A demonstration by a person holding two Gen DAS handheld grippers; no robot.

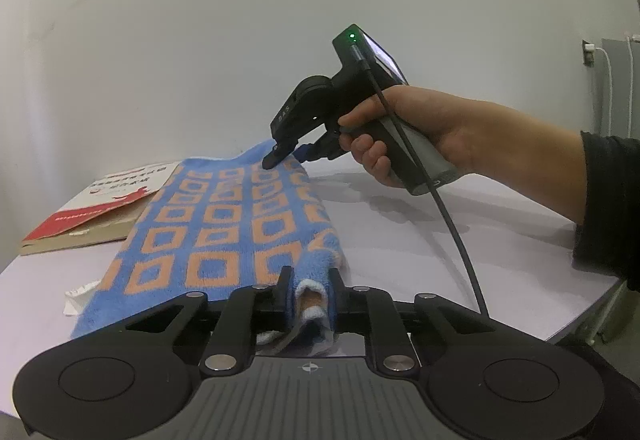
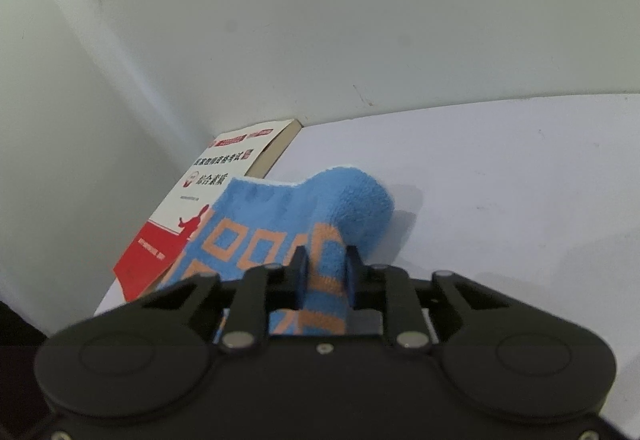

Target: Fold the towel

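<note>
A blue towel [image 1: 224, 232] with orange squares lies folded lengthwise on the white table [image 1: 460, 252]. My left gripper [image 1: 310, 274] is shut on the towel's near right corner, with cloth bunched between its fingers. My right gripper [image 1: 286, 156], held in a bare hand, is shut on the towel's far right corner. In the right wrist view the towel [image 2: 280, 224] humps up in front of my right gripper [image 2: 325, 252], pinched between its fingers. Both held corners sit slightly above the table.
A red and white book [image 1: 100, 208] lies at the far left under the towel's edge; it also shows in the right wrist view [image 2: 192, 208]. A crumpled white scrap [image 1: 78, 298] lies by the near left edge. A white wall stands behind the table.
</note>
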